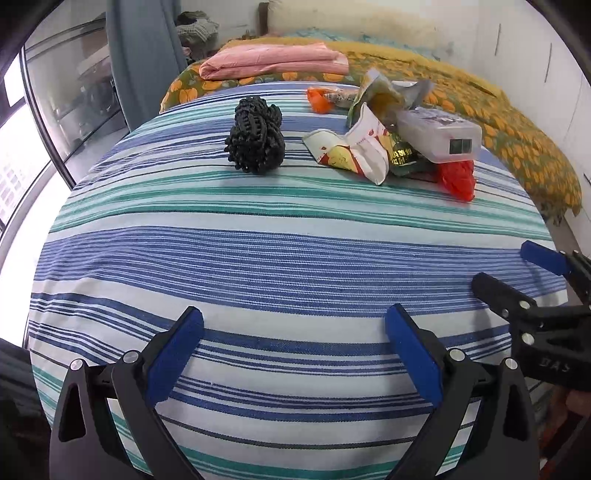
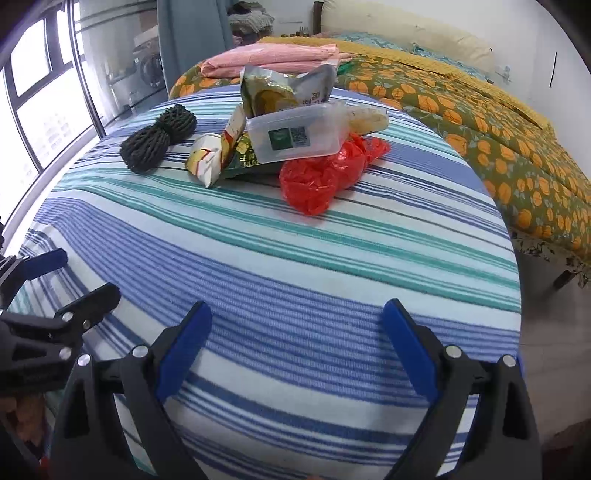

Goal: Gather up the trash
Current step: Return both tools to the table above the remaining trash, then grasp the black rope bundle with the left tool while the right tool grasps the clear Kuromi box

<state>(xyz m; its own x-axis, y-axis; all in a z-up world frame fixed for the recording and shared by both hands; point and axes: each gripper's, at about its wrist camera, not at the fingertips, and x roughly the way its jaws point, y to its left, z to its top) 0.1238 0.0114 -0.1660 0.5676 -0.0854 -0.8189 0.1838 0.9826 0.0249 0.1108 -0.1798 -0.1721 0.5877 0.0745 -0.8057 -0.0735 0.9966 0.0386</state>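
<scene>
A pile of trash lies on the striped cloth (image 1: 280,243) at the far side: a clear plastic box (image 1: 439,134) (image 2: 299,133), a red plastic bag (image 1: 458,177) (image 2: 325,173), a red-and-yellow wrapper (image 1: 354,151) (image 2: 210,158), a foil snack bag (image 2: 280,90) (image 1: 380,92) and an orange scrap (image 1: 319,99). A black mesh bundle (image 1: 255,134) (image 2: 159,138) lies left of the pile. My left gripper (image 1: 293,328) is open and empty over the near cloth. My right gripper (image 2: 297,321) is open and empty too, and it also shows at the right of the left wrist view (image 1: 517,266).
A folded pink blanket (image 1: 273,61) (image 2: 273,55) lies on an orange-flowered bedspread (image 1: 517,140) (image 2: 498,140) behind the cloth. A pillow (image 2: 402,29) is at the head. Windows (image 2: 33,99) and a grey curtain (image 1: 144,55) stand at the left. The cloth's edge drops off at the right (image 2: 517,295).
</scene>
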